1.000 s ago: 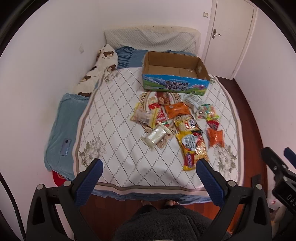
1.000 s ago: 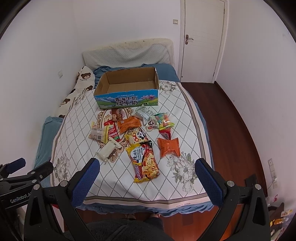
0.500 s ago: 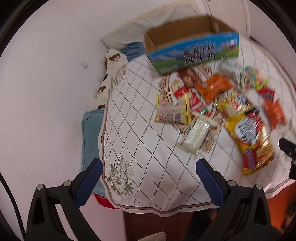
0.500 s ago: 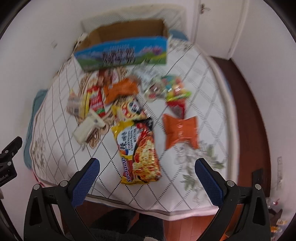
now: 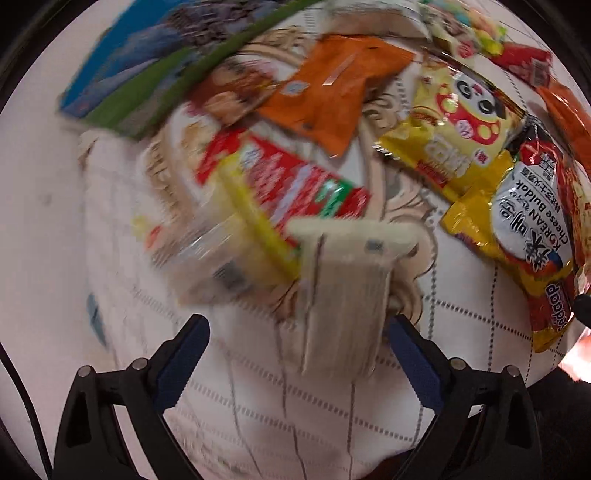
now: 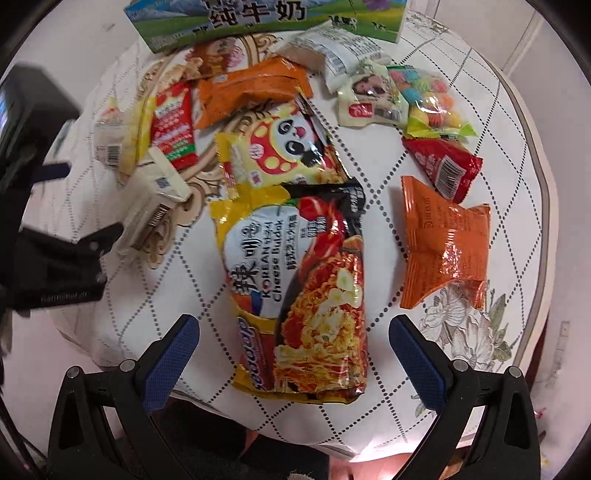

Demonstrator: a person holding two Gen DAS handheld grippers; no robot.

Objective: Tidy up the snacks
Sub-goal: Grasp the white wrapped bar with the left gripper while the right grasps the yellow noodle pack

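Snack packs lie spread on a quilted bed. My left gripper (image 5: 295,354) is open, low over a pale cream pack (image 5: 343,291) that lies between its fingers; this view is blurred. The same pack (image 6: 151,206) and the left gripper (image 6: 62,258) show in the right wrist view. My right gripper (image 6: 293,354) is open just above the near end of a large Korean cheese noodle pack (image 6: 295,288), which also shows in the left wrist view (image 5: 532,236). A yellow panda pack (image 6: 280,147), orange packs (image 6: 443,243) and a red pack (image 6: 443,166) lie around.
The cardboard milk box (image 6: 266,18) stands at the far side of the bed, behind the snacks. The bed edge (image 6: 535,184) curves down the right side, with the floor beyond. A candy bag (image 6: 432,99) and white packs (image 6: 332,51) lie near the box.
Both grippers have dropped from high above the bed down close to the snacks. The left one has closed in on the cream pack, the right one on the noodle pack.
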